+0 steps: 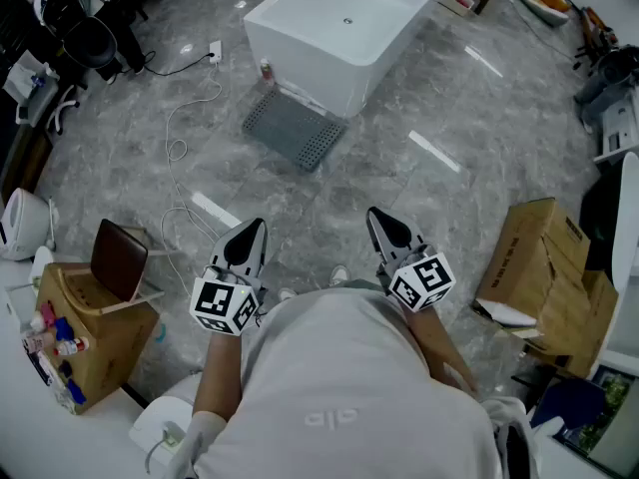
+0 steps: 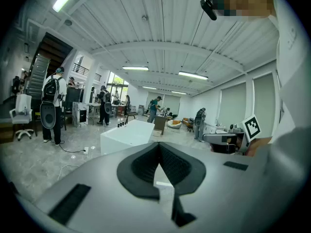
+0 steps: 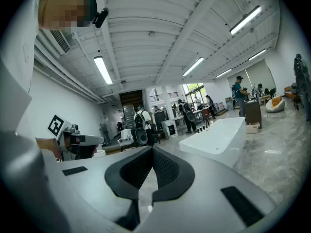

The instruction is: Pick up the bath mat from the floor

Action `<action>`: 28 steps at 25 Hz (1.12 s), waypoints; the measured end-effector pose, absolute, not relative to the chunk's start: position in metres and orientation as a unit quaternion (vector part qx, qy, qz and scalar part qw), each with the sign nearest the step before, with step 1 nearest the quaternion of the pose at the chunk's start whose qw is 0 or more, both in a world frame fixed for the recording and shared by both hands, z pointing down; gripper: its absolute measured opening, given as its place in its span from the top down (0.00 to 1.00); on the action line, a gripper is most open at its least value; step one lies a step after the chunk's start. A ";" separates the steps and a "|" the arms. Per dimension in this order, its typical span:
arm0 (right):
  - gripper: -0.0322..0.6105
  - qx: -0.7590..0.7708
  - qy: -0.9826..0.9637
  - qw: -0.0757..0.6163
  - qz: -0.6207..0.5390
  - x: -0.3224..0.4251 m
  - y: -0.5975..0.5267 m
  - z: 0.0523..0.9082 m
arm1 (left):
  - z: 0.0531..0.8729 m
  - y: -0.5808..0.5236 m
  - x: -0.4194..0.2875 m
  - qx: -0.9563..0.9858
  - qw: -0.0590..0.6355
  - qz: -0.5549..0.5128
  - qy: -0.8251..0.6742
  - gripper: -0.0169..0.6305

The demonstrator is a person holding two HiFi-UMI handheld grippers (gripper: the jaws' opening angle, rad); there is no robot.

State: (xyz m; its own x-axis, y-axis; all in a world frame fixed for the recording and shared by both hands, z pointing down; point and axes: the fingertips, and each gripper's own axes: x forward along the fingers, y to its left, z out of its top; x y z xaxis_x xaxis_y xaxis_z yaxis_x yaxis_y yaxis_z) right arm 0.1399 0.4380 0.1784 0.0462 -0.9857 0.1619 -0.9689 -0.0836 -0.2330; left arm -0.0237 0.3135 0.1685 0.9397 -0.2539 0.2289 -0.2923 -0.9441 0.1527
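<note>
Ahead, bath mat (image 1: 295, 128) beside tub (image 1: 300, 60), well apart from left gripper (image 1: 258, 226), right gripper (image 1: 372, 214), both closed, empty.

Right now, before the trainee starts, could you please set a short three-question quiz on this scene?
1. True or false: the bath mat lies on the floor beside the white bathtub.
2. Pick one. The left tongs and right tongs are: A) both shut and empty; B) both wide open; C) both clamped on the mat.
3. Fill in: in the head view, the cardboard box stands toward the ____ edge.

Key: 1 true; 2 A; 3 right.
</note>
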 end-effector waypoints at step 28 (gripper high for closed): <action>0.91 -0.732 0.656 0.058 -0.176 0.232 0.407 0.201 | 0.193 0.275 0.048 0.972 0.108 0.140 -0.153 0.95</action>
State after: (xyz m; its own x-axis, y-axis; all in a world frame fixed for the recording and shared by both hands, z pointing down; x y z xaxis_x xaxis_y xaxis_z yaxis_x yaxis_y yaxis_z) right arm 0.2324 0.4070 0.2014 0.0784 -0.9803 0.1814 -0.9394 -0.1335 -0.3156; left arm 0.0484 0.2746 0.1934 0.9139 -0.2682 0.3046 -0.3286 -0.9295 0.1673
